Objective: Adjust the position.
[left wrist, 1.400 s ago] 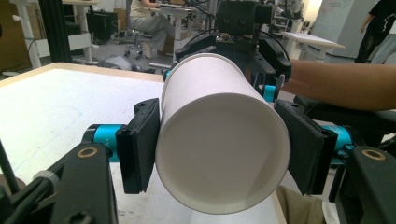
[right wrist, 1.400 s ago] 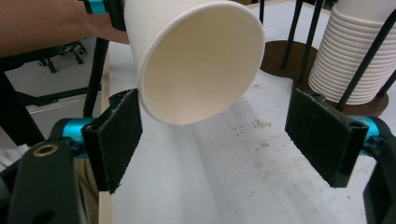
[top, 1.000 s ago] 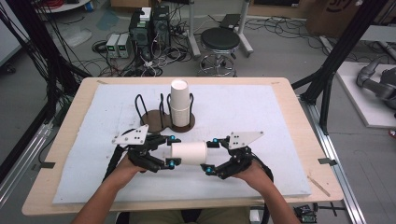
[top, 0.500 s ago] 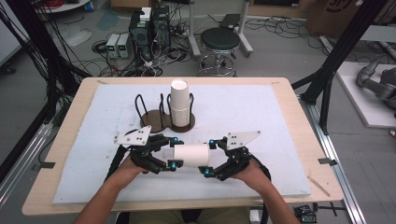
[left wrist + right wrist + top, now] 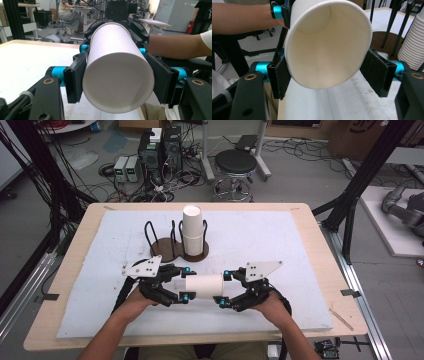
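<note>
Cables, computer boxes and a black stool (image 5: 235,164) crowd the floor behind a wooden table (image 5: 65,285) covered with a pale blue mat (image 5: 280,245), where a white paper cup (image 5: 202,286) hangs level above the mat between two hand-held grippers. At its narrow base end the left gripper (image 5: 185,284) is clamped tight; the right gripper (image 5: 223,287) has just been closing on the open rim end, and its pads (image 5: 280,77) now meet the wall. By my reading the cup is very light, thin-walled and easily dented, stiffest at the rolled rim and the base, so gentle pressure there suits it best. Behind it a stack of cups (image 5: 193,230) stands upright in a black wire holder (image 5: 172,245). No brand, label or writing can be read on the cup
</note>
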Tool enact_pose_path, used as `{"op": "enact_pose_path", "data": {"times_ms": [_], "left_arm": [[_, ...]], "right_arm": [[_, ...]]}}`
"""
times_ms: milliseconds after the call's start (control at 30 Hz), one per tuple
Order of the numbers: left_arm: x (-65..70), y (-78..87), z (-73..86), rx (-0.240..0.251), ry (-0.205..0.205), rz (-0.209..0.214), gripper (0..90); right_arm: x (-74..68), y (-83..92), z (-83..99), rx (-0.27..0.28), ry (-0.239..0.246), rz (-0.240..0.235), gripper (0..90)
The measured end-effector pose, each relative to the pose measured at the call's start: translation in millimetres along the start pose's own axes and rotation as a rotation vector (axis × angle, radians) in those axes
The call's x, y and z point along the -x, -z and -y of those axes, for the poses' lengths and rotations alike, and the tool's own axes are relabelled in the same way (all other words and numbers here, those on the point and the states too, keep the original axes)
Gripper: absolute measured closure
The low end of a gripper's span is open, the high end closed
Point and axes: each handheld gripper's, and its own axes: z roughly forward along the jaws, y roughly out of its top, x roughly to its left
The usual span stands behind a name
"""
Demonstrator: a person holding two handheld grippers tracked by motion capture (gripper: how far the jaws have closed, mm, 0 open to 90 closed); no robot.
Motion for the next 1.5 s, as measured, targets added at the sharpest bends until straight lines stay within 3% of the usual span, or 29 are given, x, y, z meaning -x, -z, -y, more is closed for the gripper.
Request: {"op": "enact_pose_path", "data": {"times_ms": [300,433,467,533,633,767,933,1300,1500], "left_arm": [[2.0,-0.1,0.1,-0.017,0.001,-0.011,36.0],[4.2,-0.4,-0.6,-0.043,0.009,-0.045,32.2],[4.6,-0.6,-0.3,-0.063,0.04,-0.085,27.8],[4.1,-0.3,0.1,-0.069,0.064,-0.096,20.4],[3.0,3.3,0.2,-0.075,0.107,-0.115,16.7],[3.8,9.4,-3.4,-0.088,0.098,-0.133,15.8],[5.3,14.9,-13.3,-0.135,0.079,-0.151,15.8],[7.1,18.7,-25.1,-0.196,0.052,-0.184,15.9],[7.4,16.9,-30.0,-0.254,0.043,-0.189,15.9]], "right_arm": [[-0.2,2.2,-3.3,-0.015,0.007,0.002,31.9],[0.7,1.9,-6.9,-0.043,0.016,0.008,32.3],[1.1,1.2,-7.4,-0.052,0.014,0.006,32.3],[1.7,0.4,-8.0,-0.068,0.011,-0.001,32.3],[2.7,0.3,-8.7,-0.083,0.018,0.003,32.2],[4.9,1.8,-11.6,-0.11,0.015,0.01,32.1],[6.6,1.6,-22.4,-0.177,0.054,0.025,31.9],[10.2,-0.7,-40.3,-0.266,0.1,0.02,31.6],[9.9,-3.4,-48.2,-0.321,0.122,0.022,31.3]]}}
